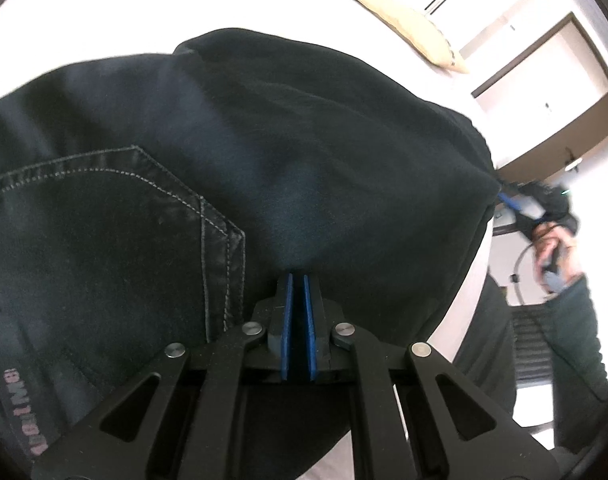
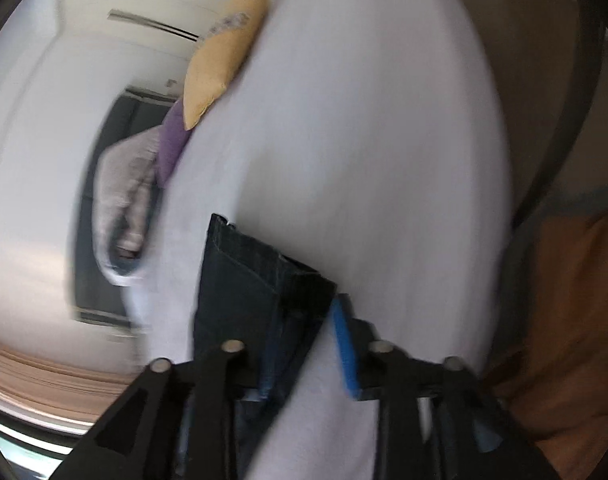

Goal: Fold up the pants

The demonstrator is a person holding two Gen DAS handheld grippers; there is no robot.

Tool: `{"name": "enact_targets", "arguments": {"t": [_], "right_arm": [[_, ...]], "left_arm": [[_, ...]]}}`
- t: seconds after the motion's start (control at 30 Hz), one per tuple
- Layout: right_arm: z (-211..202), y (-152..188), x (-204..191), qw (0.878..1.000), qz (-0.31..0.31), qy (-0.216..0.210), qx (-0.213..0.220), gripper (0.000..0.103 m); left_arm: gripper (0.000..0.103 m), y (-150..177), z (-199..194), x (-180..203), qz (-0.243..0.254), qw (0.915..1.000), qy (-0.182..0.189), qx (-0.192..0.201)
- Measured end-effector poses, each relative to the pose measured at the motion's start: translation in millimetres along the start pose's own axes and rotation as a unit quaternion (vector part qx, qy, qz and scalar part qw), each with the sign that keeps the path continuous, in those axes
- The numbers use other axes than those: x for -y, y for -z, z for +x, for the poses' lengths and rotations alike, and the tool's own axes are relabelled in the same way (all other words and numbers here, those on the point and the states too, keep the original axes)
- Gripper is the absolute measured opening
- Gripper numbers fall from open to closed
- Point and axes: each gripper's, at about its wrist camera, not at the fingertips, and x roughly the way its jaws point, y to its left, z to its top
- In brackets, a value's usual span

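**A:** ok so where are the pants point(image 1: 263, 152) sitting? Trying to work out which side should move next.

**B:** They're dark jeans spread over the white bed point(image 1: 103, 12). In the left wrist view they fill almost everything ahead of the left gripper point(image 1: 297, 280), back pocket point(image 1: 103, 220) off to the left. Those jaws are closed, blue pads nearly together, tips right at the fabric. Looks like they're pinching a fold of it, but the cloth between the pads is hard to make out.

**A:** and the right one?

**B:** The right gripper point(image 2: 304, 308) is partly open. One blue pad point(image 2: 346, 352) is showing on the right, and the denim runs past the inside of the left finger. There's a clear gap between cloth and that blue pad, so I'd say it isn't clamped on anything. Frame's blurry though.

**A:** so which way does the garment lie from it?

**B:** Ahead and to the left. The folded edge with the stitched hem runs away from the jaws up the bed, toward the yellow pillow point(image 2: 227, 52) and purple pillow point(image 2: 173, 144). So the long axis is roughly along the pointing direction, not across it.

**A:** meaning?

**B:** My guess: the left is the anchor, already on the cloth. The right is the free one and needs to shift left to get denim squarely between its pads before it closes.
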Motion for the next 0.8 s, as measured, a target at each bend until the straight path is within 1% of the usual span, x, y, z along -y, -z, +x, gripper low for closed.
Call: {"name": "enact_targets", "arguments": {"t": [0.03, 0.1, 0.17, 0.2, 0.3, 0.33, 0.47, 0.6, 0.7, 0.8], "right_arm": [[-7.3, 5.6, -10.5, 1.000, -0.023, -0.014, -0.008, 0.033], [-16.9, 19.9, -25.3, 0.998, -0.040, -0.043, -0.022, 0.033], [-13.8, 43.9, -41.5, 0.992, -0.045, -0.096, -0.069, 0.033], [-8.4, 61.3, -52.3, 0.986, -0.048, -0.124, -0.102, 0.033], [8.8, 102.7, -78.4, 0.973, -0.070, -0.147, -0.164, 0.033], [16.3, 117.3, -84.2, 0.968, -0.069, -0.150, -0.189, 0.033], [34.3, 144.1, -92.1, 0.958, -0.051, -0.159, -0.233, 0.033], [47.0, 160.6, -92.7, 0.952, -0.050, -0.134, -0.269, 0.033], [56.2, 168.2, -91.7, 0.951, -0.046, -0.117, -0.281, 0.033], [65.0, 169.0, -88.7, 0.952, -0.035, -0.108, -0.283, 0.033]], "left_arm": [[0.006, 0.5, -0.4, 2.6, 0.004, 1.0000, -0.007, 0.001], [0.006, 0.8, -0.5, 8.1, 0.012, 0.9998, -0.018, 0.001], [0.006, 0.7, -1.1, 10.8, 0.020, 0.9995, -0.023, -0.002], [0.006, 2.3, -1.8, 11.6, 0.021, 0.9995, -0.023, -0.003], [0.006, 4.7, -3.4, 11.3, 0.018, 0.9997, -0.019, -0.004], [0.006, 5.3, -3.9, 10.8, 0.017, 0.9997, -0.018, -0.004], [0.006, 7.5, -3.6, 11.1, 0.015, 0.9998, -0.013, -0.004], [0.006, 7.2, -6.1, 6.6, 0.011, 0.9999, -0.009, -0.002], [0.006, 7.3, -7.9, 3.2, 0.011, 0.9999, -0.007, 0.000], [0.006, 7.7, -12.4, -2.9, 0.008, 1.0000, -0.003, 0.001]]}}
